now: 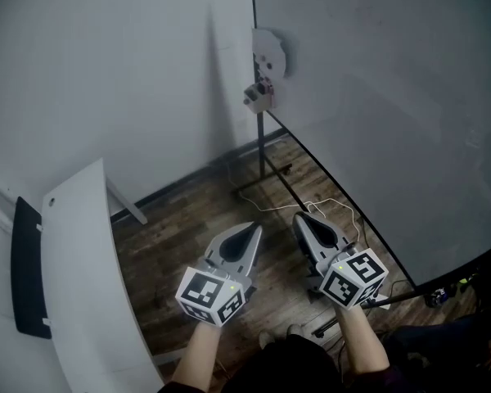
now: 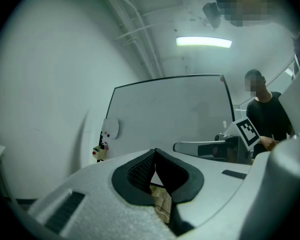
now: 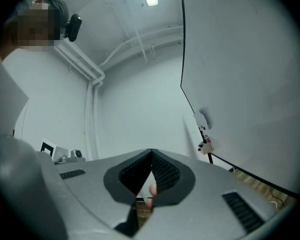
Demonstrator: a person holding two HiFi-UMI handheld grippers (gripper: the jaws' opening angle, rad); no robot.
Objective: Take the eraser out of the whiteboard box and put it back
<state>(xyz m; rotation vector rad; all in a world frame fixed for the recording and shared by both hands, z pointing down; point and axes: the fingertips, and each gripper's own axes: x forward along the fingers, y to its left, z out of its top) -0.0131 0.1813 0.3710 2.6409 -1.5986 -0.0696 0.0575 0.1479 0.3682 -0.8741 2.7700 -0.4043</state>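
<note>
The whiteboard stands at the right on a black stand. A small pale box with red spots hangs at its left edge, under a rounded white holder. It is too small to tell whether an eraser lies in it. My left gripper and right gripper are side by side over the wooden floor, well short of the box, both shut and empty. The left gripper view shows the box far ahead past the closed jaws. In the right gripper view the box hangs right of the closed jaws.
A curved white panel with a black piece beside it stands at the left. The stand's black legs and a white cable lie on the floor ahead. A person in black stands right of the whiteboard.
</note>
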